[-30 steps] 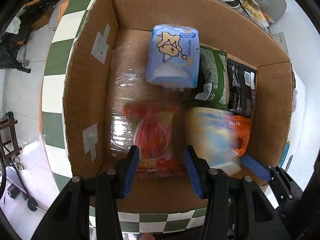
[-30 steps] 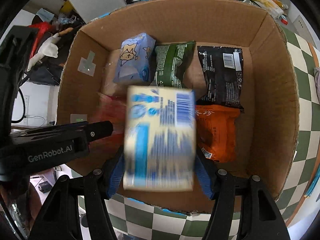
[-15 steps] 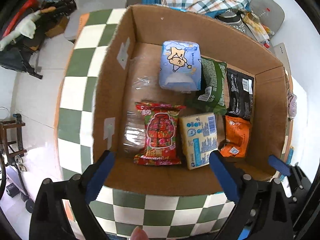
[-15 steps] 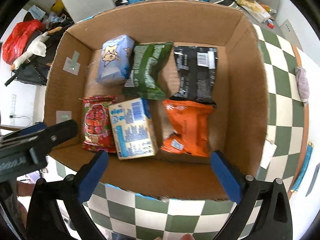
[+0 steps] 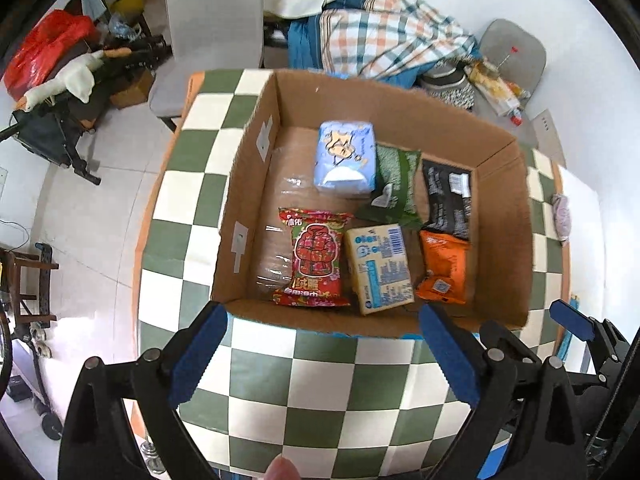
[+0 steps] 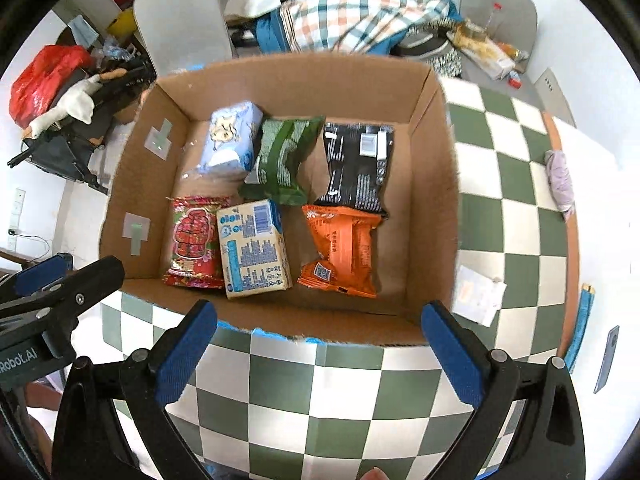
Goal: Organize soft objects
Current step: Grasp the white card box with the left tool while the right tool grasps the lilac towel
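Observation:
A cardboard box (image 5: 248,216) (image 6: 432,208) stands on the checkered table. Inside lie several soft packs: a red pack (image 5: 316,258) (image 6: 194,242), a cream tissue pack (image 5: 380,268) (image 6: 254,248), an orange pack (image 5: 444,268) (image 6: 344,250), a blue tissue pack (image 5: 346,158) (image 6: 230,140), a green pack (image 5: 394,188) (image 6: 284,158) and a black pack (image 5: 446,198) (image 6: 358,166). My left gripper (image 5: 324,354) is open and empty, above the table in front of the box. My right gripper (image 6: 318,352) is open and empty, likewise in front of the box.
The green and white checkered table (image 5: 320,392) (image 6: 512,184) carries a white paper slip (image 6: 478,294) and a small purple cloth (image 6: 560,178) right of the box. Chairs (image 5: 216,28) and a plaid blanket (image 5: 384,40) stand behind the table.
My right gripper let go of the cream tissue pack in the box and opened. My left gripper opened off the red pack. Both have drawn back and up from the box.

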A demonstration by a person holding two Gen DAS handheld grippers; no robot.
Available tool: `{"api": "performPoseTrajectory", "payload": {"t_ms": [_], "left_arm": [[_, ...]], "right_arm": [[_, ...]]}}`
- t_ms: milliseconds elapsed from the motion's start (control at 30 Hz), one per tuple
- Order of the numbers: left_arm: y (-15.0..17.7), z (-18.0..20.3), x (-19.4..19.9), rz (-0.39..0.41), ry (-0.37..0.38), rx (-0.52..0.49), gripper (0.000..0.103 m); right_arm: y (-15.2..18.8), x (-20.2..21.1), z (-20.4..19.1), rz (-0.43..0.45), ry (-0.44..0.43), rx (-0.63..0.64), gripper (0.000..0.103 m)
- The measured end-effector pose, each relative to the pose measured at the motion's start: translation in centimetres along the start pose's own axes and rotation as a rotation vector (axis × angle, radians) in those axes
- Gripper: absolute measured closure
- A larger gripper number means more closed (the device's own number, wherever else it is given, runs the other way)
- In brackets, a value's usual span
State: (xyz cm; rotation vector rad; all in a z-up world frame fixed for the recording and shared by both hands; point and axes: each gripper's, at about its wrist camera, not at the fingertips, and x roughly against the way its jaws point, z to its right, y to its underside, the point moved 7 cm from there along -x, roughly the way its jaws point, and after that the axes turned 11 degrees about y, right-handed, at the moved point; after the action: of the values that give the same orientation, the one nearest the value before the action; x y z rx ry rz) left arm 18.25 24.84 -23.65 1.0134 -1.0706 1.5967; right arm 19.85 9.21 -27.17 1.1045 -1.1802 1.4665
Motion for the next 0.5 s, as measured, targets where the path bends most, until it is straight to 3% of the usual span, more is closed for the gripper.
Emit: {"api": "performPoseTrajectory", "payload": {"t_ms": [333, 500], "left_arm": [[0.5, 3.7, 3.6, 0.061, 0.062, -0.007, 0.005], [1.0, 9.3, 3.5, 0.053, 0.106, -0.042, 0.005]], "right_arm": [[1.2, 5.0, 1.8, 0.076, -0.064, -0.025, 0.0], [2.8, 5.0, 7.1, 0.041, -0.11, -0.122, 0.0]]}}
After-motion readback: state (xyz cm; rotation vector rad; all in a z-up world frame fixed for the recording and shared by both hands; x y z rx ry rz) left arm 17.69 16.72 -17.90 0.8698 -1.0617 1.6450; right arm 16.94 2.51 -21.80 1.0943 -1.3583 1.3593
